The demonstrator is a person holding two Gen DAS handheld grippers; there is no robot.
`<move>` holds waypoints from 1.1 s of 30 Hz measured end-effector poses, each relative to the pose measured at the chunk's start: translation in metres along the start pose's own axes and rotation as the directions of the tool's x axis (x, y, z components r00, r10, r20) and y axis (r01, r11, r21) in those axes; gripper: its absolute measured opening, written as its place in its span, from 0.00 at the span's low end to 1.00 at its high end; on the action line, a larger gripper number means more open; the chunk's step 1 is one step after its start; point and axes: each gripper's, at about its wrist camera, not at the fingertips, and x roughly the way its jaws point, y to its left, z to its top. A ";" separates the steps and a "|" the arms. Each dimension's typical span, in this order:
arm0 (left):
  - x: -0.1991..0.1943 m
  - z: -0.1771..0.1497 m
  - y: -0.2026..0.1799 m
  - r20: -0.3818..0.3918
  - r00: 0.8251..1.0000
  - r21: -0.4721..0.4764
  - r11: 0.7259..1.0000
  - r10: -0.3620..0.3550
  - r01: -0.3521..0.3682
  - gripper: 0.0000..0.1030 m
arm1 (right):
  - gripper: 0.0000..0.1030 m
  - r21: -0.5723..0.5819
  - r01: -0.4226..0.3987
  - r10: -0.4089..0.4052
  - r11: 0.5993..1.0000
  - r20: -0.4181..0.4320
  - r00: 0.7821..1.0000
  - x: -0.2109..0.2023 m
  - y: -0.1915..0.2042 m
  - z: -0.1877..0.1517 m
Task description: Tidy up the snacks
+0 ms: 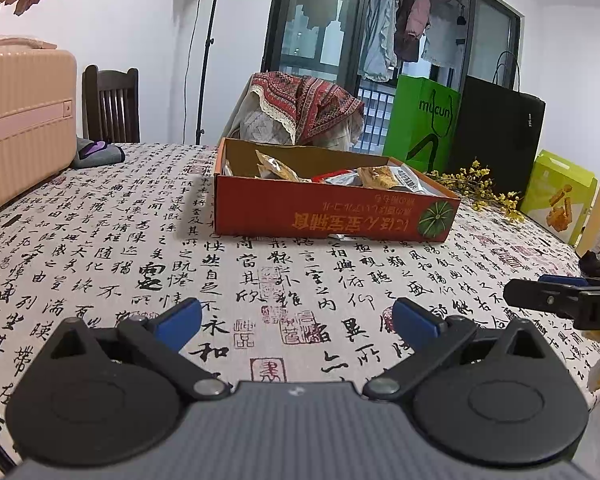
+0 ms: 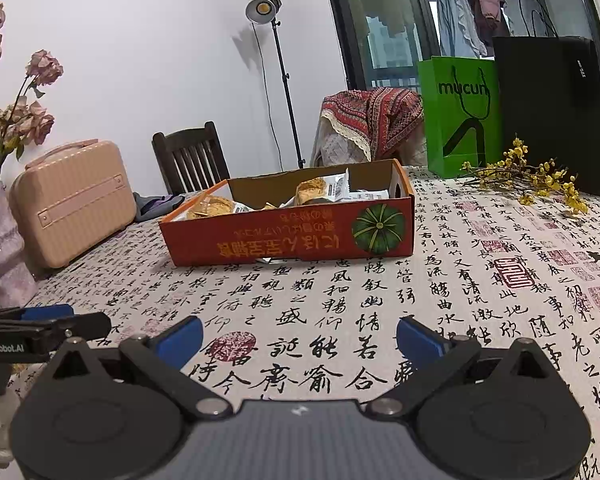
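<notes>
I see the table [image 1: 100,248] first, draped in a pale cloth printed with black calligraphy and red seals, filling most of both views. At its far right stand a tall black paper bag [image 2: 552,108] and a bright green paper bag [image 2: 460,116], with a sprig of small yellow flowers [image 2: 532,176] lying in front of them. On the far left sits a peach-pink ribbed hard case [image 2: 72,200].

Near the middle of the table rests the shallow red cardboard box printed with a green pumpkin [image 2: 292,236]. Inside it lie the wrapped snack packets [image 2: 320,192], some golden-brown, some in white or silvery wrappers; I cannot count them, since the box wall hides the lower ones.

My left gripper [image 1: 298,320] hangs low over the cloth, well short of the box, its blue-padded jaws spread wide and empty. My right gripper [image 2: 300,338] sits likewise, jaws parted and holding nothing, with the box straight ahead. Each gripper shows at the edge of the other's view.
</notes>
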 end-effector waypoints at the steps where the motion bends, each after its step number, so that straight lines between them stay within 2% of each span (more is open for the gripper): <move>1: -0.001 0.000 0.000 0.001 1.000 0.000 1.000 -0.001 0.001 1.00 | 1.00 0.001 0.000 0.000 1.000 0.000 1.000 0.000 0.000 0.001; 33: -0.001 0.001 -0.002 0.009 1.000 0.003 1.000 -0.003 0.003 1.00 | 1.00 -0.001 -0.001 0.001 1.000 0.000 1.000 0.000 0.000 0.000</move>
